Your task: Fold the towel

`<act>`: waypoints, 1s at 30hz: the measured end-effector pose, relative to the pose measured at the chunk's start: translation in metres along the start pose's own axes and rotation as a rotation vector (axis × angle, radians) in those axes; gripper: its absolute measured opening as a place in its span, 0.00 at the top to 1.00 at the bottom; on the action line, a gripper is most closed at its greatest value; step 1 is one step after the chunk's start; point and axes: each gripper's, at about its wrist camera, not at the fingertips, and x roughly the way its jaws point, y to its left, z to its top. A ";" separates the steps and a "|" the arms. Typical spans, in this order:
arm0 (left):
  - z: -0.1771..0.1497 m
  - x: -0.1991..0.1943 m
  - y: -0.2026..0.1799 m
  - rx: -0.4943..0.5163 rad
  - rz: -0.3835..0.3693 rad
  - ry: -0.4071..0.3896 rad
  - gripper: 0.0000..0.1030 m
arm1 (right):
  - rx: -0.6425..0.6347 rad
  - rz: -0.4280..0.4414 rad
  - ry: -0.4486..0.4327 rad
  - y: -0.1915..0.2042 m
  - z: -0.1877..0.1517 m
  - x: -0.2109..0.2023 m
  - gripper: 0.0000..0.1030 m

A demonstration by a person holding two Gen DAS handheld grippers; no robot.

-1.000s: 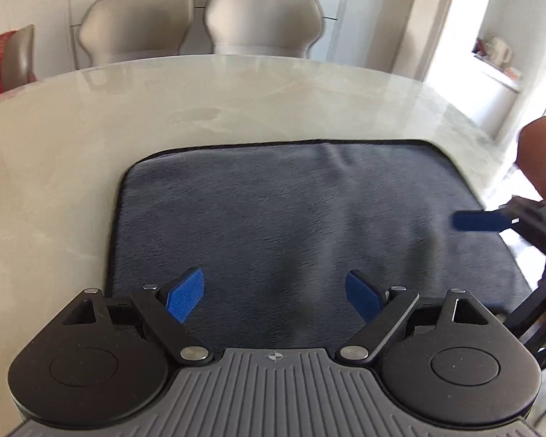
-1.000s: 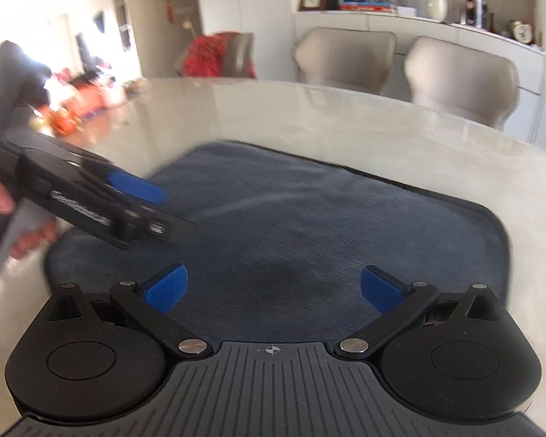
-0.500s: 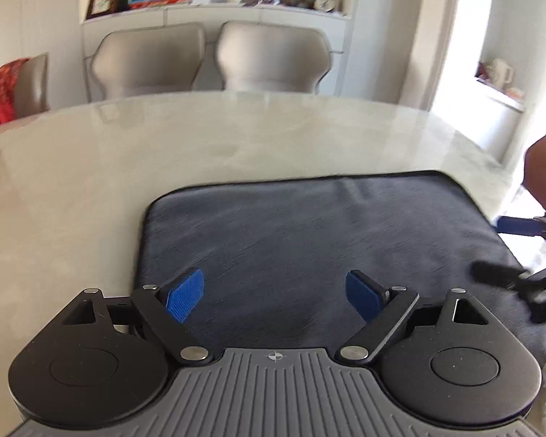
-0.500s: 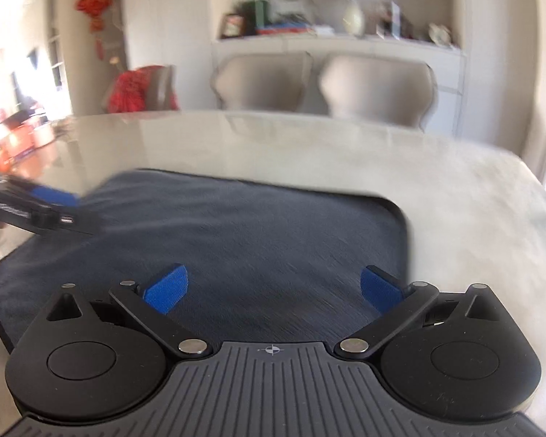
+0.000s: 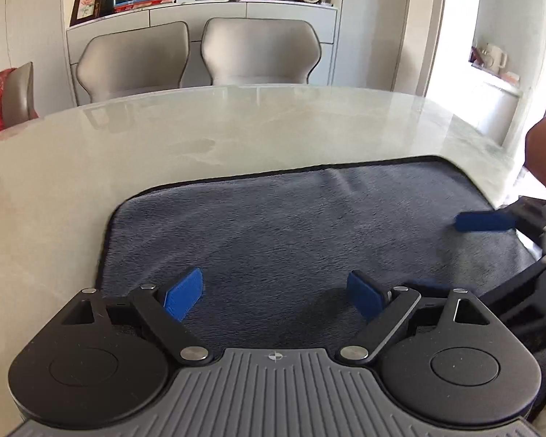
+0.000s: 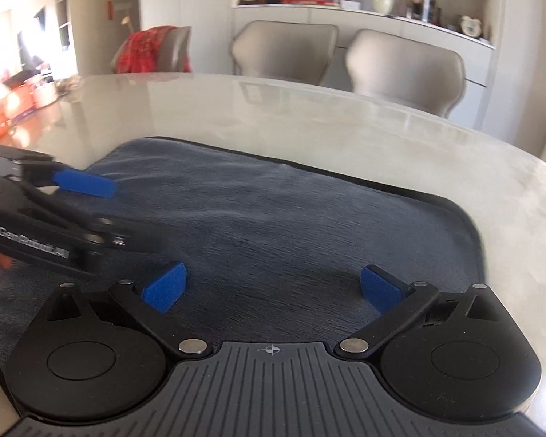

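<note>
A dark grey towel (image 5: 309, 233) with a black hem lies flat on the marble table (image 5: 163, 145); it also shows in the right wrist view (image 6: 291, 225). My left gripper (image 5: 275, 293) is open and empty, low over the towel's near part. My right gripper (image 6: 273, 287) is open and empty, low over the towel too. The right gripper's blue fingertip (image 5: 484, 221) reaches in from the right in the left wrist view. The left gripper's blue fingertip (image 6: 85, 184) reaches in from the left in the right wrist view.
Two beige chairs (image 5: 200, 58) stand behind the table's far edge. A chair with a red cloth (image 6: 153, 49) stands at the far left. A white sideboard (image 5: 200, 7) with books, a vase and a clock lines the wall.
Both grippers have swung back toward each other over the towel after drifting apart half a second ago. Each one's fingertip reaches further into the other's view. The towel has not moved.
</note>
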 end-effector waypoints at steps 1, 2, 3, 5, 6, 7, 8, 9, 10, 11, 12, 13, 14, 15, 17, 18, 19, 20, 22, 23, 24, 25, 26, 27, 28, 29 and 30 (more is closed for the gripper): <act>-0.001 0.000 0.004 -0.005 0.002 -0.001 0.13 | 0.007 -0.006 0.002 -0.005 -0.002 0.000 0.00; -0.003 -0.002 0.009 -0.012 0.009 -0.001 0.13 | 0.015 -0.016 0.004 -0.011 -0.004 -0.001 0.00; -0.005 -0.003 0.013 -0.013 0.017 0.000 0.13 | 0.027 -0.030 0.007 -0.019 -0.005 -0.002 0.00; -0.007 -0.006 0.022 -0.014 0.028 0.004 0.13 | 0.058 -0.063 0.015 -0.034 -0.006 -0.003 0.00; -0.008 -0.007 0.025 -0.017 0.031 0.007 0.13 | 0.066 -0.071 0.021 -0.040 -0.006 -0.003 0.00; -0.008 -0.009 0.027 -0.020 0.039 0.011 0.13 | 0.073 -0.076 0.028 -0.044 -0.005 -0.003 0.00; -0.007 -0.009 0.030 -0.023 0.050 0.016 0.13 | 0.079 -0.080 0.035 -0.049 -0.004 -0.003 0.01; -0.005 -0.010 0.031 -0.030 0.051 0.013 0.13 | 0.069 -0.092 0.041 -0.050 0.000 -0.001 0.00; -0.001 -0.010 0.032 -0.044 0.051 0.001 0.13 | 0.048 -0.107 0.046 -0.049 0.005 0.001 0.00; 0.004 -0.010 0.032 -0.055 0.050 -0.012 0.12 | 0.027 -0.111 0.044 -0.047 0.010 0.003 0.00; 0.009 -0.008 0.031 -0.061 0.047 -0.021 0.12 | 0.012 -0.089 0.036 -0.044 0.016 0.007 0.00; 0.014 -0.005 0.030 -0.065 0.041 -0.021 0.11 | 0.004 -0.065 0.031 -0.041 0.022 0.011 0.00; 0.021 0.001 0.027 -0.072 0.032 -0.020 0.11 | -0.003 -0.047 0.029 -0.038 0.026 0.016 0.00; 0.026 0.005 0.024 -0.075 0.027 -0.017 0.11 | -0.018 -0.030 0.027 -0.034 0.032 0.022 0.00; 0.034 0.014 0.018 -0.060 0.029 -0.014 0.11 | -0.058 0.004 0.026 -0.023 0.043 0.037 0.00; 0.037 0.018 0.016 -0.051 0.031 -0.015 0.11 | -0.070 0.016 0.027 -0.021 0.047 0.043 0.00; 0.039 0.022 0.015 -0.048 0.029 -0.012 0.11 | -0.077 0.030 0.035 -0.020 0.050 0.050 0.00; 0.040 0.025 0.015 -0.049 0.029 -0.006 0.11 | -0.080 0.039 0.045 -0.020 0.052 0.056 0.00; 0.039 0.029 0.018 -0.058 0.041 0.008 0.11 | -0.074 0.036 0.055 -0.023 0.053 0.060 0.00; 0.038 0.030 0.020 -0.063 0.050 0.016 0.11 | -0.057 0.028 0.069 -0.028 0.052 0.062 0.00; 0.037 0.032 0.022 -0.068 0.059 0.023 0.12 | -0.042 0.022 0.079 -0.033 0.051 0.064 0.00; 0.036 0.032 0.025 -0.067 0.064 0.025 0.11 | -0.024 0.015 0.083 -0.038 0.050 0.064 0.00; 0.033 0.030 0.027 -0.056 0.062 0.017 0.11 | 0.000 0.008 0.086 -0.045 0.048 0.064 0.00; 0.031 0.030 0.029 -0.048 0.062 0.012 0.11 | 0.025 0.004 0.079 -0.054 0.045 0.062 0.00; 0.030 0.030 0.031 -0.044 0.065 0.013 0.11 | 0.037 -0.007 0.077 -0.062 0.042 0.059 0.00; 0.029 0.031 0.033 -0.040 0.068 0.014 0.11 | 0.036 -0.017 0.081 -0.067 0.040 0.057 0.00; 0.029 0.031 0.034 -0.039 0.072 0.014 0.11 | 0.035 -0.024 0.085 -0.072 0.039 0.056 0.00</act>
